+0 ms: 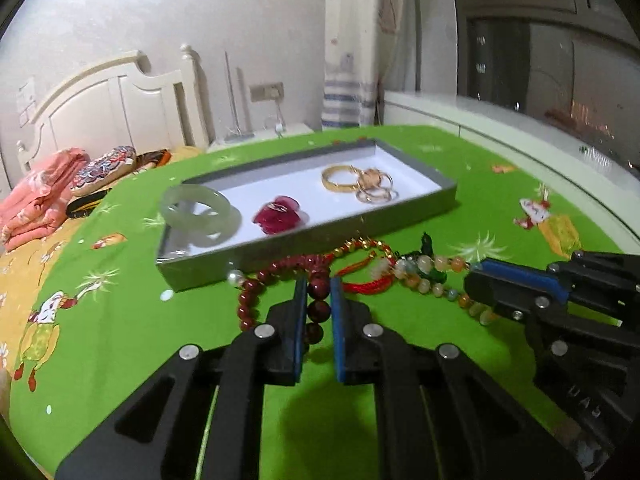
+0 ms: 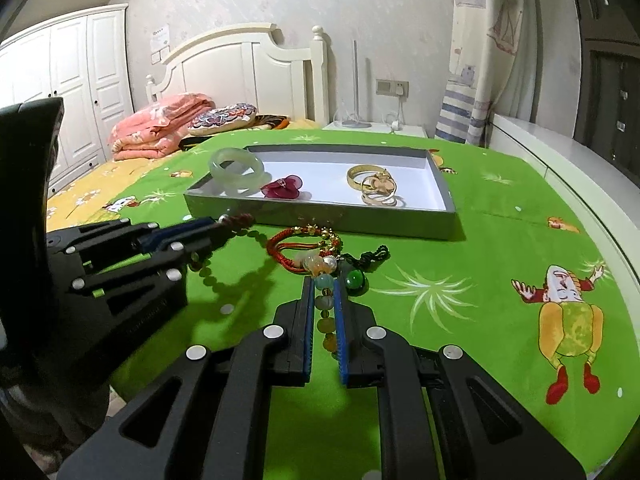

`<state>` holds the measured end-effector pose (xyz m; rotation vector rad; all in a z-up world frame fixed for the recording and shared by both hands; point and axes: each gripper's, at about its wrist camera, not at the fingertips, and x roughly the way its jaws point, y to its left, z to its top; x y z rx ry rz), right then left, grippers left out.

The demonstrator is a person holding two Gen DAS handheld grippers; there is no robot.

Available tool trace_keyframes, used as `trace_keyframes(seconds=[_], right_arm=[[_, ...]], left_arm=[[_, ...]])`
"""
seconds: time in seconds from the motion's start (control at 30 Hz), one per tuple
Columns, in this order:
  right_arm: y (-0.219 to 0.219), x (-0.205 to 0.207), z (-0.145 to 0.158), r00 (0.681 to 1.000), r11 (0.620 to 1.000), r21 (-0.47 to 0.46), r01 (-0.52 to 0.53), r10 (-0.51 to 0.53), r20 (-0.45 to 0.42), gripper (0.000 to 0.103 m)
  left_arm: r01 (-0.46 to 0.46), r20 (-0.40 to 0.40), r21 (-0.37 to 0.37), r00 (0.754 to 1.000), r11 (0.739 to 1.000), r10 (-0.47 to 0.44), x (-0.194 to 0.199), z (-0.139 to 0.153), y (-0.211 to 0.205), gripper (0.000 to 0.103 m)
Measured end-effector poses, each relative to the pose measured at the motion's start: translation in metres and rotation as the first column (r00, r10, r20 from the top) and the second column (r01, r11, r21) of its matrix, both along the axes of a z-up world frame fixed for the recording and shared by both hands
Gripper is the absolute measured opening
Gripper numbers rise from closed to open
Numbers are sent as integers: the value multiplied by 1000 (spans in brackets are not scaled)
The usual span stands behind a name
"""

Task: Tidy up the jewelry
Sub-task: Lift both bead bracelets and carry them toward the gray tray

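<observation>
The dark red bead bracelet point(image 1: 280, 276) lies on the green cartoon-print cloth point(image 1: 120, 320) just in front of the grey tray point(image 1: 320, 236), and the left gripper point(image 1: 319, 300) has its blue-padded jaws clamped on the larger red beads at the near end of the strand. Beside it, further from the tray's left end, the pastel bead bracelet point(image 2: 326, 308) trails toward the camera; the right gripper point(image 2: 325, 300) has its jaws closed on those pale green and orange beads. Between the two strands, a red cord bracelet with gold beads point(image 2: 304, 244) rests just in front of the tray's near wall, touching the pastel strand's dark green tassel knot point(image 2: 372, 256). Inside the tray, a pale jade bangle point(image 1: 200, 214) leans on the left end wall, a crimson flower ornament point(image 1: 280, 214) sits near the middle, and a gold bangle point(image 1: 338, 178) lies toward the right end, touching a cluster of thinner gold rings point(image 1: 374, 188). Beyond the tray, a folded pink quilt point(image 2: 160, 124) and a patterned pillow point(image 2: 224, 118) lie before the white headboard point(image 2: 248, 68).
</observation>
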<state>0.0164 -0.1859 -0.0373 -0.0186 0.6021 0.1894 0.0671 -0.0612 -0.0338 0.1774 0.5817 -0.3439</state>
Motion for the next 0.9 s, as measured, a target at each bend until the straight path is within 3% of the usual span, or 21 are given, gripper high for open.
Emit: trace_keyframes(seconds=[0.37,0.6,0.9], right_arm=[[7,-7,15,997,999,-33,-3,5,71,11],[-1,21,27,995,1000,-1,21,-21,94,11],[-7,61,32,992,998,-5,61,-60,115,11]], left_arm=[[-4,82,-66,997,998,10,-23,17,22,11],[-39,93,-128,994,991,51,-1,29,39,11],[-84,125,-111,987,990,98,37,41,38,11]])
